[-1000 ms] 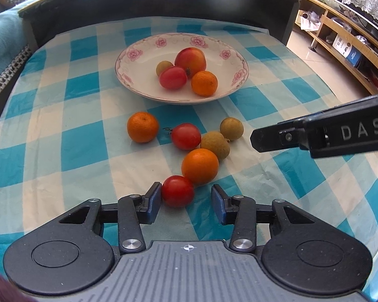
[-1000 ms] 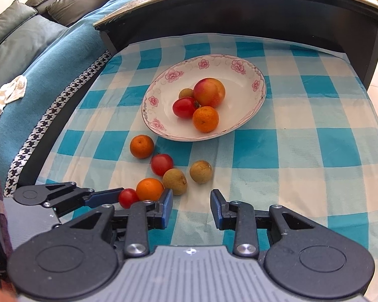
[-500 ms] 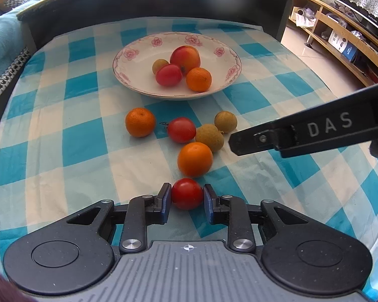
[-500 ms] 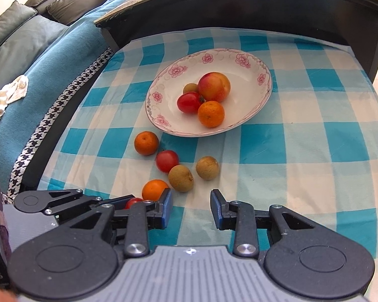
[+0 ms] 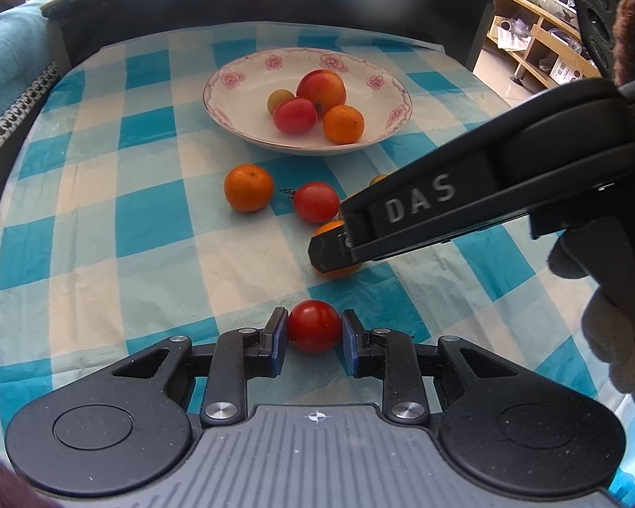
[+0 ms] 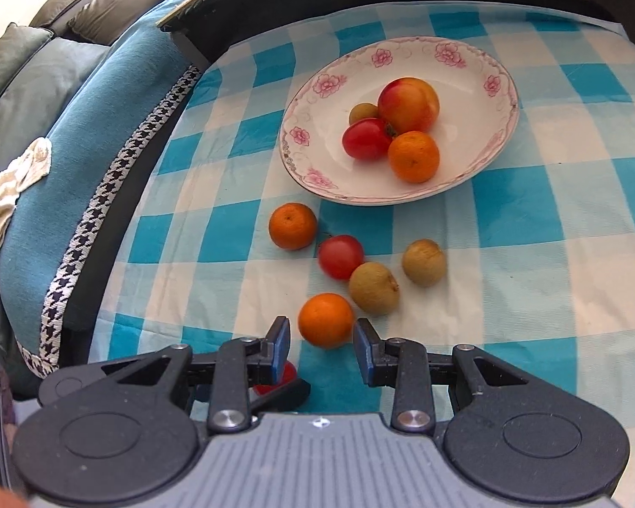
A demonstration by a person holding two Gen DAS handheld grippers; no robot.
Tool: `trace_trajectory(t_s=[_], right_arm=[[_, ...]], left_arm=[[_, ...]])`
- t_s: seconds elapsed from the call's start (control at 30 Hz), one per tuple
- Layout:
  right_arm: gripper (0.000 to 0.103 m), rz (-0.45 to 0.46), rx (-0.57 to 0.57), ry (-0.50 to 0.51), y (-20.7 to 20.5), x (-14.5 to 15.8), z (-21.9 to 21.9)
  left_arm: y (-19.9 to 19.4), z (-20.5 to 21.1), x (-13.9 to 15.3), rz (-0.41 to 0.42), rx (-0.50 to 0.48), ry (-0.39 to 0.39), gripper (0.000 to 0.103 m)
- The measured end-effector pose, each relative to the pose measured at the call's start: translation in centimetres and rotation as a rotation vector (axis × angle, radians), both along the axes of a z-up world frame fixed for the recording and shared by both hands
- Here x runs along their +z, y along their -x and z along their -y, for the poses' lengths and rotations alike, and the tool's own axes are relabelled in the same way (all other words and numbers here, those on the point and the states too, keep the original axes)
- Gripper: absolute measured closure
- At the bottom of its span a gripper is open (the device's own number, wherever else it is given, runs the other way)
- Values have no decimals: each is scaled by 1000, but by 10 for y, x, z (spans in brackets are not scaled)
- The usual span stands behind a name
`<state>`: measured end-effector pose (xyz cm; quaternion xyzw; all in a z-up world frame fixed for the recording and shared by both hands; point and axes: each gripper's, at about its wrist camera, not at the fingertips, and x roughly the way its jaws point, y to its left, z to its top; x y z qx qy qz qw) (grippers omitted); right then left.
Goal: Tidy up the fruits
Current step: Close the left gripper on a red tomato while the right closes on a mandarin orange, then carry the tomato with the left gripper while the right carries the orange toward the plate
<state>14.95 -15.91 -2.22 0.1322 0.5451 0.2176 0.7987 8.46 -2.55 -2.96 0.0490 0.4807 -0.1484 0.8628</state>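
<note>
Red and glossy, a small tomato (image 5: pixel 314 326) is sitting clenched between the blue pads of the left gripper (image 5: pixel 313 334), low over the blue-and-white checked cloth (image 5: pixel 148 228) covering the tabletop. Just beyond it, the right gripper (image 6: pixel 322 345) is hovering with its jaws released on either side of a mandarin (image 6: pixel 326 320), the pads standing clear of the peel. Further out, a second tomato (image 6: pixel 340 256), two brown longans (image 6: pixel 374 288) and another mandarin (image 6: pixel 292 226) are lying loose on the cloth. Behind them, a white plate with pink flowers (image 6: pixel 478 84) is holding a peach, a tomato, a mandarin and a longan. A gloved hand (image 5: pixel 614 338) is gripping the right tool's handle, and a teal sofa (image 6: pixel 63 127) is flanking the tabletop.
</note>
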Motion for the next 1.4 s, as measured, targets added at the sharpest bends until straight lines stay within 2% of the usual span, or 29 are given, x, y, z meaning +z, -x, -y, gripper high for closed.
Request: trace_trajectory(t_s=[0.17, 0.37, 0.57, 0.93, 1.13, 1.4], right_arm=[[68, -4, 1, 20, -4, -8, -8], [68, 34, 3, 22, -4, -11, -7], [69, 72, 58, 96, 11, -1, -5], [69, 88, 118, 281, 54, 9, 32], [68, 69, 118, 250, 58, 2, 37], [69, 105, 146, 269, 60, 1, 35]], left_arm=[[-1, 0, -1, -2, 0, 3, 68], [-2, -1, -1, -2, 0, 3, 67], [-1, 0, 0, -4, -4, 1, 67], [6, 5, -3, 15, -30, -37, 65], [9, 9, -5, 37, -42, -57, 62], [12, 14, -6, 55, -53, -79, 61]])
